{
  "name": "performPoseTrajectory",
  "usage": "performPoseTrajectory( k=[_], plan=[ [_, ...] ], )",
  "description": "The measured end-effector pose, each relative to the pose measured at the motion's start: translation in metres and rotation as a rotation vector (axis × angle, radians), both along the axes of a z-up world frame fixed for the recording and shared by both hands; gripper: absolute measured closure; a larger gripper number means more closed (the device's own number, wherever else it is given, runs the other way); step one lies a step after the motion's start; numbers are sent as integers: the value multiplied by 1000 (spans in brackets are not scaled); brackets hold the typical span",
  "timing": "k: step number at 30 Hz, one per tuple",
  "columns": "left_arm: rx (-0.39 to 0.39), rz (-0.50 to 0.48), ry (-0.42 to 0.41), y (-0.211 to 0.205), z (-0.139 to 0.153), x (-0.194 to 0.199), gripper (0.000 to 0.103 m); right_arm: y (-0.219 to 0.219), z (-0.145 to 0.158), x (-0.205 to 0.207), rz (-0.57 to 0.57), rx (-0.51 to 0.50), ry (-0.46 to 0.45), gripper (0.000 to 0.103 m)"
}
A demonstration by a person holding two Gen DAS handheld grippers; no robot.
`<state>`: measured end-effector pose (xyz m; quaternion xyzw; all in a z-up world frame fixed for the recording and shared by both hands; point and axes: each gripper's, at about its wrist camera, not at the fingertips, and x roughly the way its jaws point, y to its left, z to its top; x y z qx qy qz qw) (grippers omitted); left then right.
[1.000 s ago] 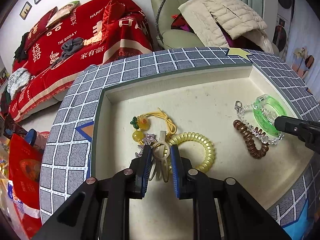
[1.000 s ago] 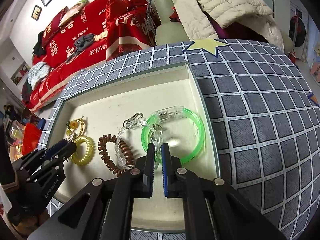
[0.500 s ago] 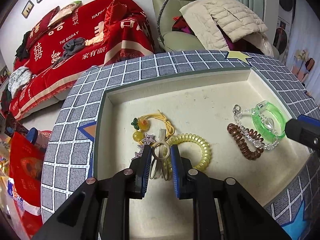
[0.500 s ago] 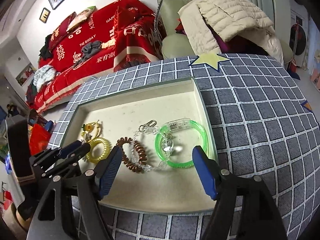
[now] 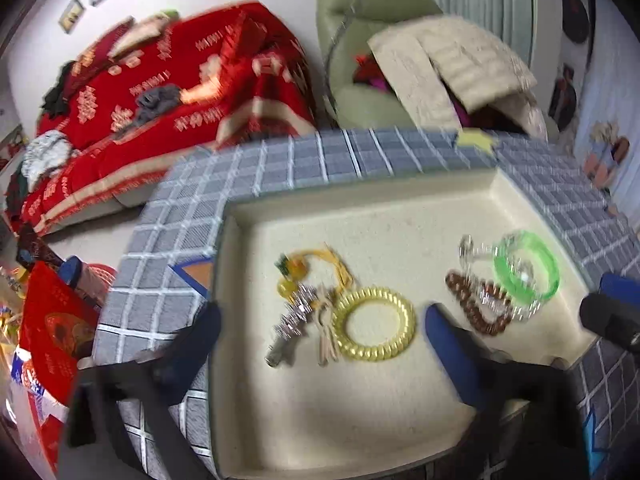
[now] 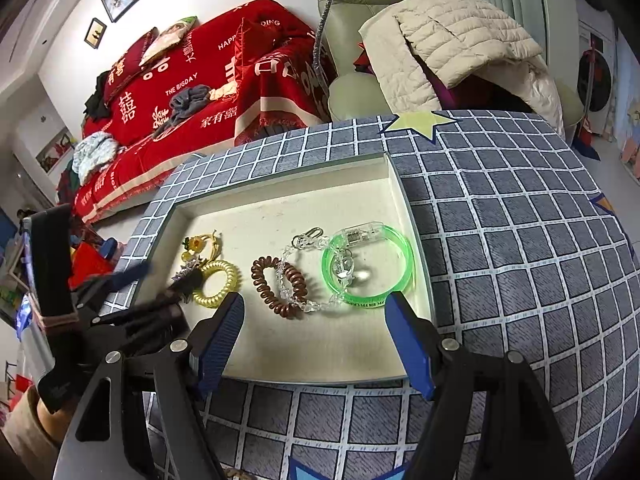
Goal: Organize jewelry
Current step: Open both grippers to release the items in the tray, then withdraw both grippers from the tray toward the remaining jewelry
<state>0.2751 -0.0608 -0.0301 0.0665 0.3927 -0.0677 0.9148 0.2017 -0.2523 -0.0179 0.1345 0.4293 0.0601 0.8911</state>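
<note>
Both grippers have let go inside the cream tray (image 6: 280, 364). A second ago the left gripper (image 5: 320, 344) was clamped on the pale hair clip (image 5: 326, 330), and its jaws are now seen opening wide, with nothing pressed between the pads; the clip has been left lying on the tray floor. The right gripper (image 6: 314, 344), pinched shut over the clear bead chain (image 6: 298, 280) a second ago, now stands well open and empty, drawn back toward the tray's near wall. This is judged to mean that both pieces have been set down and the placing step is over, so the sorting looks close to finished, if not finished. Relative to the tray, the clip lies left of centre, touching the yellow coil band (image 5: 374, 324) on its right and the sparkly star clip (image 5: 294, 316) on its left, with the yellow fruit hair tie (image 5: 308, 266) just behind toward the far wall. The clip sits between the left gripper's spread fingers, just ahead of them and apart from both pads. Toward the tray's right wall, the green bangle (image 6: 368, 266), the bead chain and the brown coil band (image 6: 276, 286) lie overlapping, ahead of the right gripper's fingers and untouched by them.
</note>
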Motion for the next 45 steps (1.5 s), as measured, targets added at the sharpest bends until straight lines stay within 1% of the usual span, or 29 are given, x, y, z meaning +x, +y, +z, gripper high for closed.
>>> performPoseTrajectory(
  k=[5, 8, 14, 15, 16, 19, 20, 24, 26, 33, 37, 39, 42, 45],
  plan=[
    [-1, -21, -7, 0, 9, -4, 0, 2, 3, -5, -1, -5, -3, 27],
    [-1, -21, -6, 2, 11, -9, 0, 3, 5, -10, -2, -5, -9, 22],
    [-18, -18, -5, 6, 15, -20, 0, 6, 10, -22, -7, -20, -41, 20],
    [-24, -19, -2, 7, 16, -20, 0, 5, 11, -24, -14, -22, -47, 14],
    [-32, -20, 3, 8, 16, -21, 0, 4, 11, -25, -21, -21, -57, 10],
    [-47, -22, 15, 10, 16, -23, 0, 3, 13, -29, -40, -22, -84, 9],
    [-50, -23, 19, 10, 16, -24, 0, 2, 14, -30, -44, -22, -91, 0],
    [-32, -21, 21, 10, 16, -27, 0, 2, 17, -32, -53, -18, -115, 0],
    [-11, -16, 18, 9, 16, -30, 0, 2, 16, -32, -53, -25, -110, 0],
    [6, -9, 1, 12, 19, -37, 0, 7, 15, -28, -43, -74, -57, 0],
    [2, -25, 22, 14, 18, -39, 0, 8, 16, -27, -42, -83, -30, 0],
    [1, -25, 27, 15, 18, -42, 0, 6, 14, -28, -37, -77, -10, 0],
    [-22, -38, 47, 22, 17, -52, 0, 4, 11, -32, -31, -50, 15, 0],
    [-14, -36, 34, 31, 17, -68, 0, 2, 6, -42, -26, -27, 34, 0]
  ],
)
